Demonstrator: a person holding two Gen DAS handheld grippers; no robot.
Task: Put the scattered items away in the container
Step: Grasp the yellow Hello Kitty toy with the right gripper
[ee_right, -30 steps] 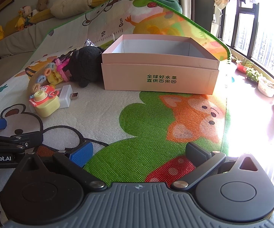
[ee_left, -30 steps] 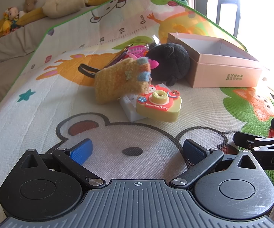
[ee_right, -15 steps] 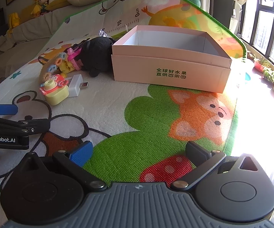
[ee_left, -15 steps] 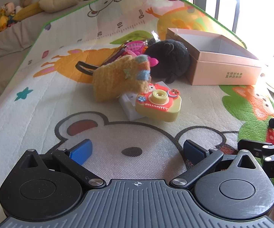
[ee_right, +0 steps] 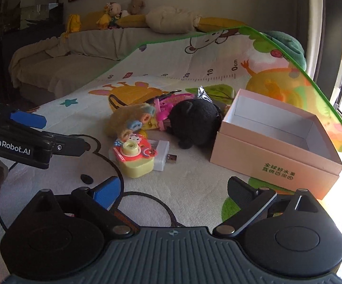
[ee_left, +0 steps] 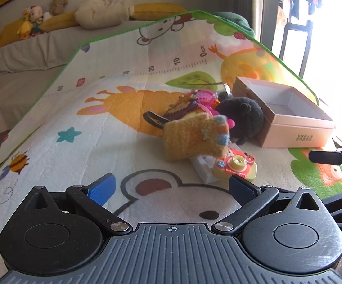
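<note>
Both claws are hovering low over the play mat [ee_right: 194,184], and both are standing released with nothing between the fingers: the left claw [ee_left: 171,187] is pointing at the heap of toys, while the right claw [ee_right: 174,189] has just been closing a little, with only bare mat showing between its jaws. Nothing is lying yet in the pink box [ee_right: 275,142] – it is sitting open on the mat, its white inside showing, probably so that things can be dropped in from above. The scattered items are all crowding just beside the box's left side: the black plush [ee_right: 194,123] is touching the box wall, the yellow knitted toy [ee_left: 190,139] is leaning over the pile, and the toy camera [ee_right: 133,156] is resting partly on a white USB charger [ee_right: 161,153] nearest to the claws. Some pink plastic pieces [ee_left: 201,99] are lying behind the plush. My judgement is that the tidying is only beginning – the camera, being closest and rigid, seems the easiest first grasp, and the short way to the box is helping.
</note>
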